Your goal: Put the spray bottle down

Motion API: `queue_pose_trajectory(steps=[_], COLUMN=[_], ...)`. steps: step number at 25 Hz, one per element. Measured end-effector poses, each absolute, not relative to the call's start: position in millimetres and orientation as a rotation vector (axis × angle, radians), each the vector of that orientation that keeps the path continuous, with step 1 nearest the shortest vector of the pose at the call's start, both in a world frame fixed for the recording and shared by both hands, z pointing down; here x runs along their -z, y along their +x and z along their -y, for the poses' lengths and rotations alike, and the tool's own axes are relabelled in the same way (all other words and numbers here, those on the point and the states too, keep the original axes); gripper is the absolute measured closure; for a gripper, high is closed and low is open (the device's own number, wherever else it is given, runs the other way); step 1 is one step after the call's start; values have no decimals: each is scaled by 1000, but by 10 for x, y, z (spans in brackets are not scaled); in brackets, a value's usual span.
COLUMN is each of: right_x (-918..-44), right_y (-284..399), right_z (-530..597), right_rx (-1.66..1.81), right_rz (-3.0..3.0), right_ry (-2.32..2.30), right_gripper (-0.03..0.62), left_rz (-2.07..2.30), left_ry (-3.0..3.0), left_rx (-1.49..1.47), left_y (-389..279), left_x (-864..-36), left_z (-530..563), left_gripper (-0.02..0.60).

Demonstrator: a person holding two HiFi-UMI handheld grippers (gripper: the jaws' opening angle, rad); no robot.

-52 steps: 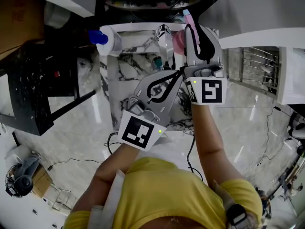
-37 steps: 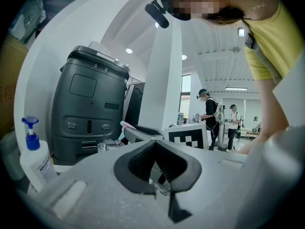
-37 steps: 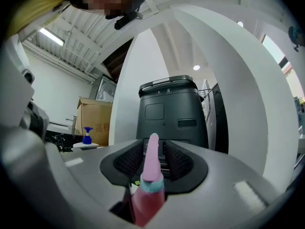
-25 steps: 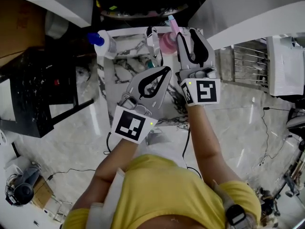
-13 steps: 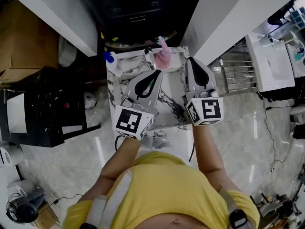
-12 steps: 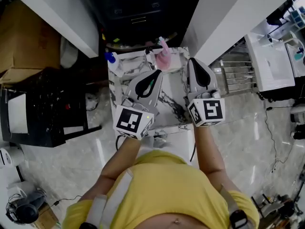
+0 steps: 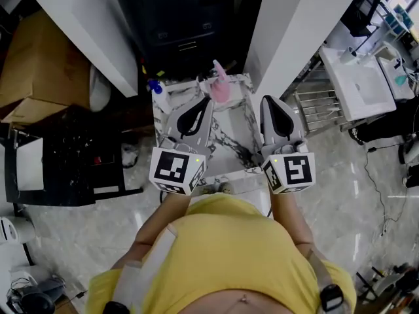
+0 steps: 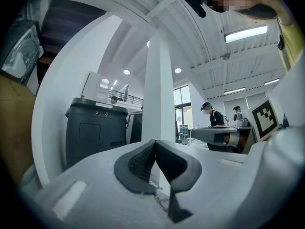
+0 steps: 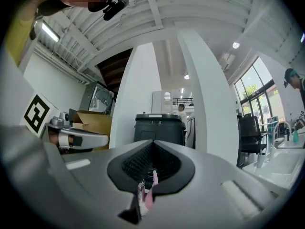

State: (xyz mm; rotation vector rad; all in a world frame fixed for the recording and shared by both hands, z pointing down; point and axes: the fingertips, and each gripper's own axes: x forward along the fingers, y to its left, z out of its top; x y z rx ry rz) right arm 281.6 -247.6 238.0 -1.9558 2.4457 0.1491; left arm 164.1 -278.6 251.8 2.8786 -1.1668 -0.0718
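The pink spray bottle (image 7: 220,87) stands upright at the far edge of the small marble table (image 7: 230,141), with nothing gripping it. My left gripper (image 7: 202,103) hangs above the table's left half, shut and empty. To the right my right gripper (image 7: 270,101) is also shut and empty, well short of the bottle and clear of it. In the right gripper view the shut jaws (image 9: 153,141) meet, and the pink bottle (image 9: 149,195) shows small and far below them. The left gripper view shows its jaws (image 8: 155,142) closed on nothing.
A blue-capped bottle (image 7: 155,86) stands at the table's far left corner. A black bin (image 7: 184,25) sits behind the table between two white pillars (image 7: 289,39). A black stand (image 7: 72,157) and a cardboard box (image 7: 38,70) are left; a wire rack (image 7: 315,107) and a sink (image 7: 357,84) are right.
The right gripper has let go of the pink bottle and shut. Both grippers have risen and drawn back from the table; the bottle stays standing at the far edge.
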Motion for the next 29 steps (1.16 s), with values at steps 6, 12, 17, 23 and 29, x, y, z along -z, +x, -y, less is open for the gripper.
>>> queue_pose_trajectory(steps=[6, 12, 17, 23, 29], right_x=[-2360, -2373, -2384, -2445, -2442], right_y=[2689, 2677, 2728, 2728, 2772], right_z=[2258, 2312, 2286, 2285, 2248], right_rx=[-157, -142, -110, -94, -103], right_rz=[-2471, -2460, -2444, -2444, -2453], right_ry=[-1969, -1957, -1964, -1976, -1969], right_gripper=[594, 594, 594, 594, 594], left_rz=[1227, 1227, 1220, 1208, 1201], left_ry=[2894, 2899, 2897, 2898, 2905], left_rx=[74, 73, 61, 50, 47], left_y=[1565, 1579, 1592, 1580, 1656], left_x=[-2395, -2409, -2430, -2483, -2476], left_z=[2628, 2635, 2590, 2587, 2561], left_gripper=[577, 577, 577, 577, 577])
